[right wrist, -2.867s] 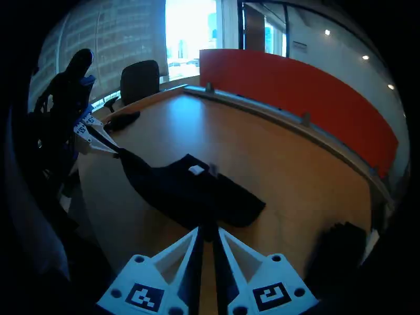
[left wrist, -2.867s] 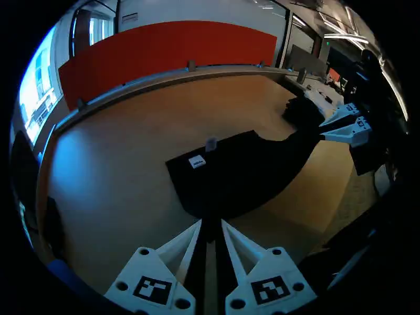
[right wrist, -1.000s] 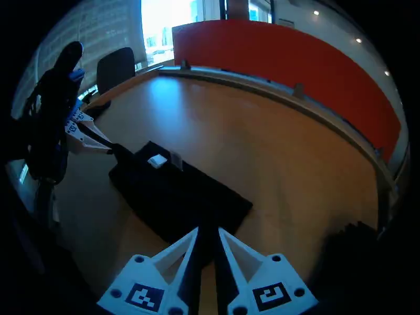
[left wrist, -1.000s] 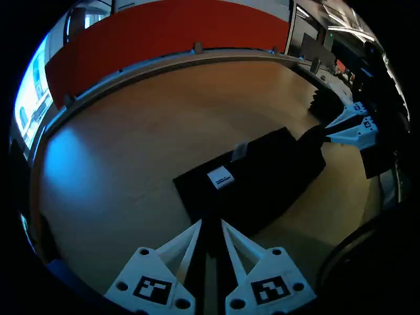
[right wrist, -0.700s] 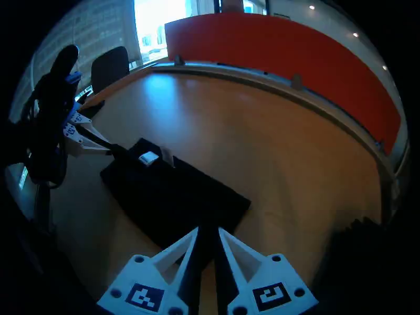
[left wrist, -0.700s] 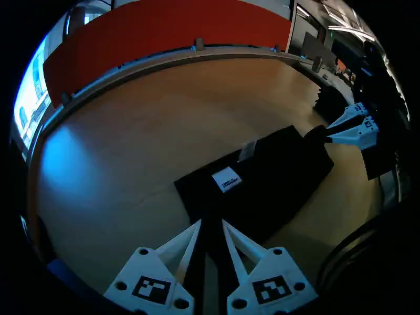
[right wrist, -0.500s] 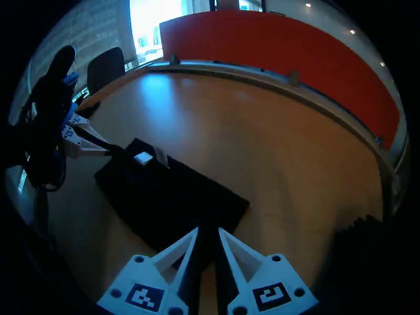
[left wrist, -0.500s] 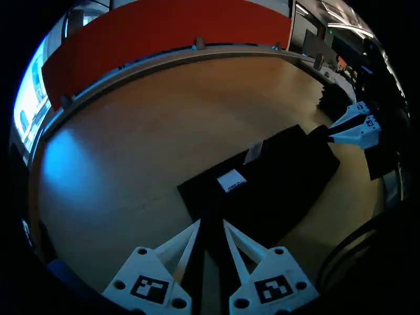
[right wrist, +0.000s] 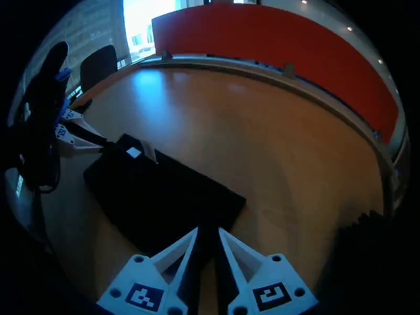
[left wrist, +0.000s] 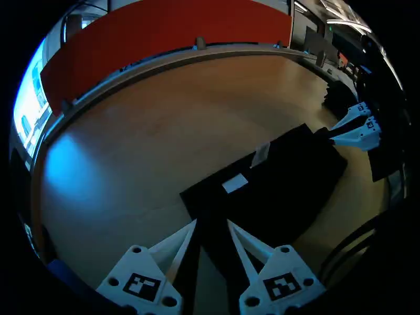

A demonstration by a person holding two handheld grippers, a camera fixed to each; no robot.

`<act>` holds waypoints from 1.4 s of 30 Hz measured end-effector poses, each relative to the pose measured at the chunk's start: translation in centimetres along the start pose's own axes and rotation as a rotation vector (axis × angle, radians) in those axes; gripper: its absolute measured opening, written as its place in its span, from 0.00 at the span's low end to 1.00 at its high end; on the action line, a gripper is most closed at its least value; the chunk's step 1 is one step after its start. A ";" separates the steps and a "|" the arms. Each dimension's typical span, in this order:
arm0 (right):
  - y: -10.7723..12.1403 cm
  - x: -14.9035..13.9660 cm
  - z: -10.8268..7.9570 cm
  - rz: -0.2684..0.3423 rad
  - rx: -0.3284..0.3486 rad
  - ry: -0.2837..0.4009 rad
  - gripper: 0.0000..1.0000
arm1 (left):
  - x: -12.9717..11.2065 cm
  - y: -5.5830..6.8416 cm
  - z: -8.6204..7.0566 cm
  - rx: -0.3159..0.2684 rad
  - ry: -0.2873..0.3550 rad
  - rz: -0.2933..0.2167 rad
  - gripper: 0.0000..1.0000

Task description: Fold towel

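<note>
Towel (left wrist: 283,178) is black and lies flat on the brown table (left wrist: 131,131). It sits on the near side of the red screen (left wrist: 157,37), well apart from it. Its long side runs along the red screen, from one gripper to the other. One short end points at the left gripper (left wrist: 212,223) and the other at the right gripper (right wrist: 209,229).

Two small white tags lie on top of the towel, on the edge that faces the red screen. The square tag (left wrist: 234,184) is nearer the left gripper's end. The thin tag (left wrist: 261,154) lies just past it.

The left gripper's fingers stand a bit apart, with a corner of the towel lying between their tips. I cannot see them squeeze it. The right gripper's fingers are pressed together on the other near corner and pinch the cloth.

The towel is so dark that I cannot make out any folds or layers in it. In the right gripper view, the hand (right wrist: 44,105) holding the left gripper is dark and hard to see. A dark pile (left wrist: 338,97) sits on the table beside the right gripper, on the side toward the red screen. I cannot tell what it is.
</note>
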State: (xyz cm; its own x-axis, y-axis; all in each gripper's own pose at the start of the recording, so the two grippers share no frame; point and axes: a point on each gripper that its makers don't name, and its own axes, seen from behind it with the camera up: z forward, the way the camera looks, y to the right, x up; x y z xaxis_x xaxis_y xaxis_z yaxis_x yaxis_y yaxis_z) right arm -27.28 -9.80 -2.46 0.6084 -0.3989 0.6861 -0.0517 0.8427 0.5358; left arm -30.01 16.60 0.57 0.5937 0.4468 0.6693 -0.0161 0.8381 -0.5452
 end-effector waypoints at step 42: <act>5.4 3.1 1.3 -0.076 -0.179 0.045 0.71 | 2.3 -3.4 1.0 0.094 0.022 0.055 0.70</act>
State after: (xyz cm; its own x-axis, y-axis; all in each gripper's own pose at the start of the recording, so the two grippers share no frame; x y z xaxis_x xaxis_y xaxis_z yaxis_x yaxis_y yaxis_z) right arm -26.74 -6.96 3.19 0.6398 -0.4508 0.6224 0.1350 0.8632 0.4865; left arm -29.39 15.09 4.39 0.6074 0.4867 0.6278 -0.1239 0.8387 -0.5303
